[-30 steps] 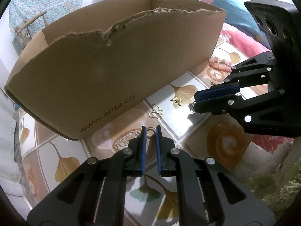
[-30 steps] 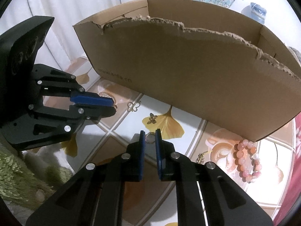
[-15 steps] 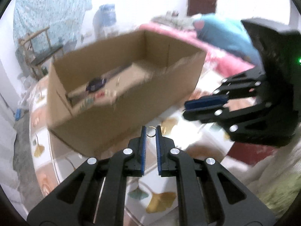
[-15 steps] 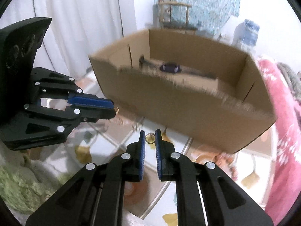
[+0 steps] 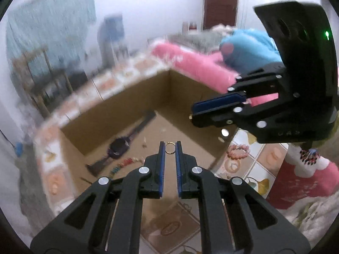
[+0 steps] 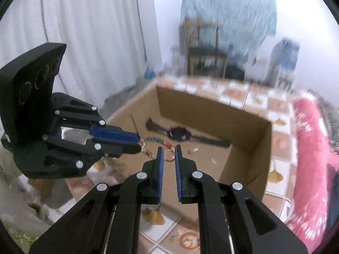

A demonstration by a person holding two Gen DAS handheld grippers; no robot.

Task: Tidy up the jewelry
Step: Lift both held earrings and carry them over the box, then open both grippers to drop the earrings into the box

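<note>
Two handheld grippers hover over an open cardboard box (image 5: 131, 97) standing on a tiled table (image 5: 257, 158). The left gripper (image 5: 170, 148) has its blue fingers (image 5: 162, 154) nearly closed, pinching a small gold ring (image 5: 170, 148) at their tips, above the box's near edge. The right gripper (image 6: 169, 155) likewise pinches a second gold ring (image 6: 168, 155), also above the near side of the box. Both point downward at the box floor, where a dark watch (image 6: 180, 134) lies lengthwise along the far wall. A pink bead bracelet (image 5: 237, 151) rests on the table just outside the box. Neither gripper looks clearly nearer; each ring could likely drop straight in.
</note>
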